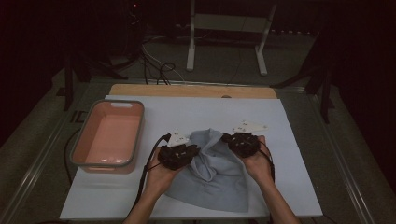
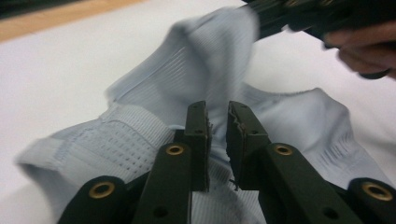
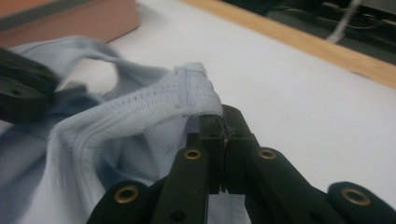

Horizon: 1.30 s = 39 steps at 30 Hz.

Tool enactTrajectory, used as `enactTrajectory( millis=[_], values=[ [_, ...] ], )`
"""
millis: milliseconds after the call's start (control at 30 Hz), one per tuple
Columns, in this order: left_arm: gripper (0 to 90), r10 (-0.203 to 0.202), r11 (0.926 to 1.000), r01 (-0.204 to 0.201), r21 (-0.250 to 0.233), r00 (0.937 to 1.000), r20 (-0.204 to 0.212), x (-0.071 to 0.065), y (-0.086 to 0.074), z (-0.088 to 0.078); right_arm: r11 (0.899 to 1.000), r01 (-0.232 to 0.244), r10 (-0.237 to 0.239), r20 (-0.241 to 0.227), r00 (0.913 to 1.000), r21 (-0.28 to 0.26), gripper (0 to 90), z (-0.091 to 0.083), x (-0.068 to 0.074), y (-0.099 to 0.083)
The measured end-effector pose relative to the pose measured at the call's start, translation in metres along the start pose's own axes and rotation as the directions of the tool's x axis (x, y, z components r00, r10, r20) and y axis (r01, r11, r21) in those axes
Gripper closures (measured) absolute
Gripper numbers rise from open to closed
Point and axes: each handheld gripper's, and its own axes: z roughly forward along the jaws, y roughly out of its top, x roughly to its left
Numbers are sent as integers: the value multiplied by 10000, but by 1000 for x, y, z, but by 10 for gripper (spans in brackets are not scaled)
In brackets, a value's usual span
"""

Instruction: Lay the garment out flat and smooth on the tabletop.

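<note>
A light blue mesh garment [image 1: 215,170] lies bunched on the white table cover [image 1: 289,135] between my two grippers. My left gripper [image 1: 194,150] sits at the garment's left side. In the left gripper view its tips [image 2: 217,109] stand a narrow gap apart, with the fabric [image 2: 201,60] caught between the pads lower down. My right gripper [image 1: 227,138] is at the garment's upper right. In the right gripper view its jaws [image 3: 223,116] are shut on a ribbed hem [image 3: 187,95], which rises off the table. The cloth stretches up between both grippers.
A pink tub with a grey rim [image 1: 77,140] stands at the table's left. A wooden strip [image 1: 187,90] runs along the far edge. A white frame stand [image 1: 224,23] and cables sit on the floor beyond.
</note>
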Motion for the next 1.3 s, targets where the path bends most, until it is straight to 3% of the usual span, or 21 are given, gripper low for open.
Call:
enactTrajectory(
  millis=[100,133,200,233,267,333,400,500,533,600,700,733,800,833,900,967,1000,1033,1133,1300],
  values=[
    [833,-114,9997,109,-220,9997,-198,5,2,-5,9986,-496,500,228,9985,-208,882,-11,-15,2],
    [839,-228,9990,210,-402,9987,-456,12,5,-11,9979,-610,617,335,9975,-221,881,-14,-20,2],
    [848,-228,9990,210,-402,9987,-456,12,5,-11,9973,-699,710,503,9962,-219,882,-16,-25,2],
    [866,-498,9970,449,-637,9957,-777,25,9,-18,9960,-865,878,703,9937,-203,882,-21,-34,1],
    [873,-615,9961,557,-687,9945,-853,28,10,-20,9946,-1012,1028,795,9915,-251,880,-23,-39,0],
    [879,-890,9941,832,-701,9925,-841,33,11,-20,9919,-1240,1260,846,9884,-284,879,-26,-46,-1],
    [862,-906,9944,852,-633,9920,-875,36,11,-18,9907,-1328,1349,932,9865,-281,878,-27,-51,-3],
    [752,-958,9942,926,-545,9937,-589,37,11,-14,9906,-1355,1369,1111,9843,-197,878,-26,-54,-5],
    [752,-975,9944,953,-465,9941,-477,36,11,-10,9902,-1385,1394,1088,9842,-163,878,-25,-55,-5],
    [587,-1008,9949,1003,-146,9943,-361,33,11,3,9906,-1357,1370,945,9861,-198,877,-23,-54,-6],
    [535,-1141,9935,1141,16,9933,-157,33,10,12,9916,-1266,1284,918,9875,-249,877,-24,-52,-5],
    [463,-1330,9908,1327,271,9911,108,33,10,21,9917,-1245,1269,889,9879,-319,876,-24,-51,-4],
    [442,-1330,9908,1327,271,9911,108,33,10,21,9917,-1243,1268,867,9881,-336,876,-25,-50,-3],
    [468,-1582,9849,1544,789,9864,453,34,9,33,9915,-1252,1279,882,9879,-353,875,-25,-51,-3],
    [689,-1397,9874,1369,796,9897,314,34,9,35,9911,-1292,1314,870,9875,-308,874,-25,-52,-4],
    [810,-1428,9875,1405,717,9894,271,37,11,34,9910,-1304,1326,892,9871,-298,873,-24,-53,-4],
    [810,-1428,9875,1405,717,9894,271,37,11,34,9912,-1302,1320,900,9872,-251,873,-24,-55,-5],
    [844,-1650,9862,1649,121,9862,116,43,16,24,9907,-1349,1362,951,9861,-199,870,-25,-58,-7],
    [855,-1853,9817,1835,-514,9821,-342,52,22,10,9895,-1437,1446,1101,9834,-155,869,-27,-64,-9],
    [856,-2615,9592,2435,-1438,9573,-1230,68,25,-8,9852,-1710,1658,1902,9677,111,869,-26,-73,-15]
  ],
)
